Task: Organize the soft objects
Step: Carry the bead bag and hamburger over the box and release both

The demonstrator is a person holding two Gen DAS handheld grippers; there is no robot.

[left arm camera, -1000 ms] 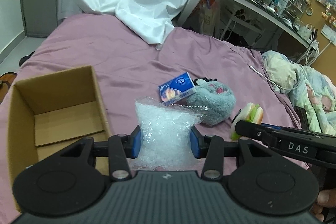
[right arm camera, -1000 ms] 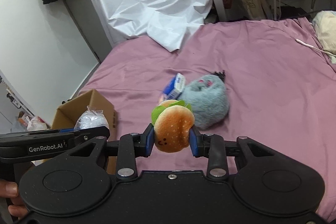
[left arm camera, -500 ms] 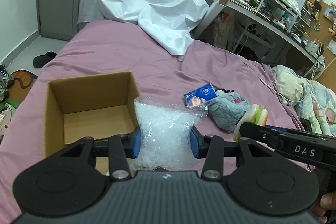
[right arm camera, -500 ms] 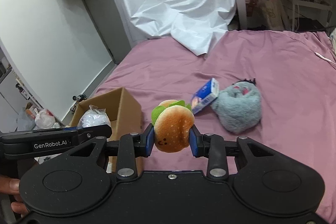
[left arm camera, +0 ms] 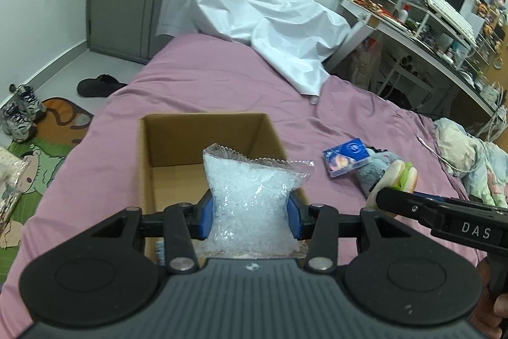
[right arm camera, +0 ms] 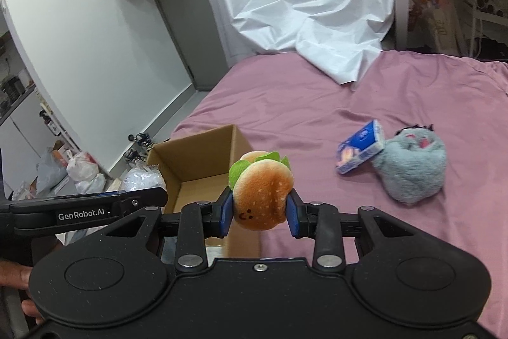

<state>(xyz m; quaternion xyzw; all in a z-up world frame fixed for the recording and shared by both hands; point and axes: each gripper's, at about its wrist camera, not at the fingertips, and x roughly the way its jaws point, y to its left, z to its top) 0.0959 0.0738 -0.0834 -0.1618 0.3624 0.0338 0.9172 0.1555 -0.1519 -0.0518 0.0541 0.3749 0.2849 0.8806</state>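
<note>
My left gripper (left arm camera: pixel 250 216) is shut on a clear plastic bag of white beads (left arm camera: pixel 250 196), held over the near side of an open cardboard box (left arm camera: pixel 177 135) on the pink bed. My right gripper (right arm camera: pixel 260 213) is shut on a plush hamburger (right arm camera: pixel 262 196), held beside the box (right arm camera: pixel 203 154) on its right; the hamburger also shows in the left wrist view (left arm camera: pixel 401 177). A grey plush toy (right arm camera: pixel 412 170) and a blue tissue pack (right arm camera: pixel 360 151) leaning on it lie on the bed to the right.
A white sheet (left arm camera: pixel 263 21) is draped at the bed's far end. A cluttered desk (left arm camera: pixel 428 30) runs along the right. Shoes (left arm camera: pixel 22 113) and a mat lie on the floor left of the bed. A patterned blanket (left arm camera: pixel 470 154) lies at the right.
Both grippers have moved left toward the box with their loads. The bead bag now hangs over the box's opening and the hamburger is close beside the box's right wall.
</note>
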